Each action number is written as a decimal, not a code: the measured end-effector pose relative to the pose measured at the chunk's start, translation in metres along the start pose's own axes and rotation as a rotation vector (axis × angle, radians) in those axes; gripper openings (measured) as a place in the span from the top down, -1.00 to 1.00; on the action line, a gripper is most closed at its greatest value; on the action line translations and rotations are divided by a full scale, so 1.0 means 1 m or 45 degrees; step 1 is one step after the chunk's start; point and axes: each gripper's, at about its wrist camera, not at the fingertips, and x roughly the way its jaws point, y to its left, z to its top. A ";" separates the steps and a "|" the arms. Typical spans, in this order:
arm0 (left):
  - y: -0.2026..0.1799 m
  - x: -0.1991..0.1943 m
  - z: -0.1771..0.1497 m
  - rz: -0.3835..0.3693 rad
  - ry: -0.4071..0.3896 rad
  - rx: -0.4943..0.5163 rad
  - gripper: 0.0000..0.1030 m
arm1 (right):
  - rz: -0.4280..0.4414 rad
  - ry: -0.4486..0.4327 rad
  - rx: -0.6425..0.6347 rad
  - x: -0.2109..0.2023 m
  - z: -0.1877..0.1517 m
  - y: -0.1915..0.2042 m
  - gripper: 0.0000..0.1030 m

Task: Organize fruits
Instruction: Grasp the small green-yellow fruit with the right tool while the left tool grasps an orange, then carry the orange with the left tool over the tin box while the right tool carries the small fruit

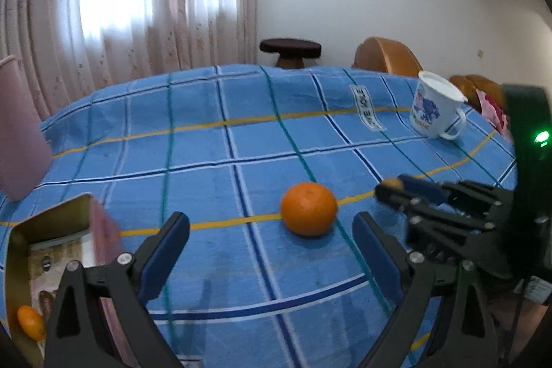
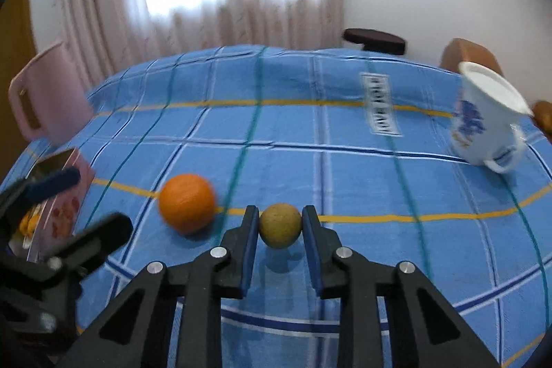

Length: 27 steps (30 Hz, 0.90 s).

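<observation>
An orange (image 1: pixel 308 208) lies on the blue checked tablecloth (image 1: pixel 241 140), just ahead of my open, empty left gripper (image 1: pixel 270 237). The orange also shows in the right wrist view (image 2: pixel 187 203). My right gripper (image 2: pixel 280 225) is shut on a small yellow-green fruit (image 2: pixel 280 225) and holds it a little above the cloth. In the left wrist view the right gripper (image 1: pixel 396 187) reaches in from the right with that fruit at its tip. An open gold tin box (image 1: pixel 51 250) stands at the left with a small orange fruit (image 1: pixel 31 321) inside.
A white mug with a blue print (image 1: pixel 436 106) stands at the right. A pink jug (image 2: pixel 48 99) stands at the far left. A dark stool (image 1: pixel 289 50) and brown chairs (image 1: pixel 386 54) stand beyond the table. Curtains hang behind.
</observation>
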 end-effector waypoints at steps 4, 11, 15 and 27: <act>-0.009 0.018 0.004 -0.016 0.059 0.011 -0.83 | -0.006 -0.030 0.077 -0.006 0.000 -0.017 0.47; -0.025 0.045 0.013 -0.033 0.142 0.071 -0.53 | 0.015 -0.076 0.121 -0.012 0.000 -0.024 0.47; -0.022 0.063 0.010 -0.064 0.218 0.032 -0.19 | 0.034 -0.085 0.126 -0.013 -0.001 -0.024 0.47; -0.014 0.045 0.007 -0.083 0.133 -0.008 0.03 | 0.075 -0.173 0.118 -0.026 -0.004 -0.024 0.47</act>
